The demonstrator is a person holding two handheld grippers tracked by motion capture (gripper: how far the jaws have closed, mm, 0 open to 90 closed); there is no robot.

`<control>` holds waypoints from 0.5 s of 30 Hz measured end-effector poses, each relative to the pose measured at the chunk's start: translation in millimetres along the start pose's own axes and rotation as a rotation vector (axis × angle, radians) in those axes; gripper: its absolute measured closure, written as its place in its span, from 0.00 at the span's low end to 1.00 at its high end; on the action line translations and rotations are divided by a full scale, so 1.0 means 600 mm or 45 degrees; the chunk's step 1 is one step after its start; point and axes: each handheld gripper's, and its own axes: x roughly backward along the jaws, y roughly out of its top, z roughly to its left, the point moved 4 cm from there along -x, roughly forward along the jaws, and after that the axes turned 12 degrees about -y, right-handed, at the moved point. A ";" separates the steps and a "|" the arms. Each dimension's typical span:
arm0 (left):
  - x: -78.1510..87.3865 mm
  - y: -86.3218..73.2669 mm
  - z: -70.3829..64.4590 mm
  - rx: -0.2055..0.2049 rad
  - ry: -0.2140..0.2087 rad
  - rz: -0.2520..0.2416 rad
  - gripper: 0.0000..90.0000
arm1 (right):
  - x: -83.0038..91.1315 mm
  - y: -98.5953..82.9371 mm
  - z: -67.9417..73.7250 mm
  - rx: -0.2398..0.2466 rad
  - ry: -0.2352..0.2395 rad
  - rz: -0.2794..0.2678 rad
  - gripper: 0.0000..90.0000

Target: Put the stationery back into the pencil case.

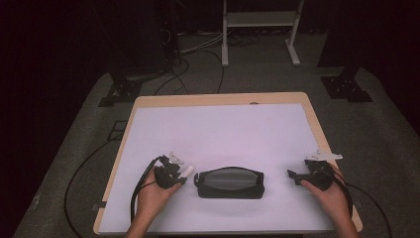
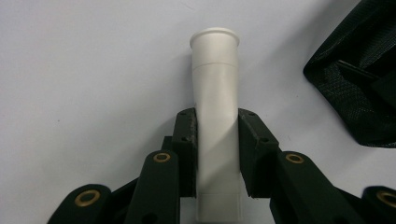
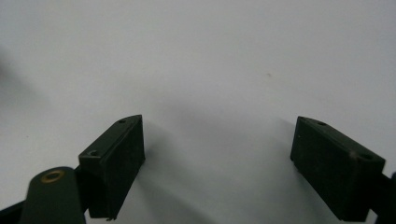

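Left gripper (image 1: 179, 174) sits near the front-left of the mat, at about 9 o'clock from the black pouch (image 1: 230, 183). In the left gripper view its jaws are clamped on a white tube (image 2: 214, 116); the tube runs lengthwise between the pads, capped end pointing away from the hand. The grip lands low on the body, likely so the capped end stays free to go in first. In that view the pouch (image 2: 359, 93) edges in at 2 o'clock, mesh fabric visible, close to the tube but not touching it. In the high view the tube (image 1: 187, 169) tip points toward the pouch's left end.

The pouch lies flat at centre front, long side across the table, its top panel showing greyish. Whether its zip stands open cannot be told from here. Its position between both hands suggests one gripper steadies or opens it while the other loads.

Right gripper (image 1: 294, 175) rests at about 3 o'clock from the pouch, well apart from it. In the right gripper view its fingers (image 3: 114, 161) are spread wide with nothing but bare mat between them; judged idle, waiting to assist.

Surface: a white mat (image 1: 218, 129) over a pale wood table (image 1: 223, 98), the wood showing as a border at the back and sides.

Room: dim, grey carpet, black cables (image 1: 195, 64) trailing at 12 o'clock, a white metal stand (image 1: 260, 22) behind, dark stand feet at the back corners.
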 end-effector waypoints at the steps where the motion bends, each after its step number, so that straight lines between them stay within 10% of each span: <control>1: 0.001 0.000 0.001 -0.005 -0.005 0.002 0.78 | 0.000 0.000 0.000 0.000 0.000 0.000 0.18; 15: 0.020 -0.002 0.001 -0.016 -0.049 -0.053 0.78 | 0.000 0.000 0.000 -0.001 0.001 0.000 0.18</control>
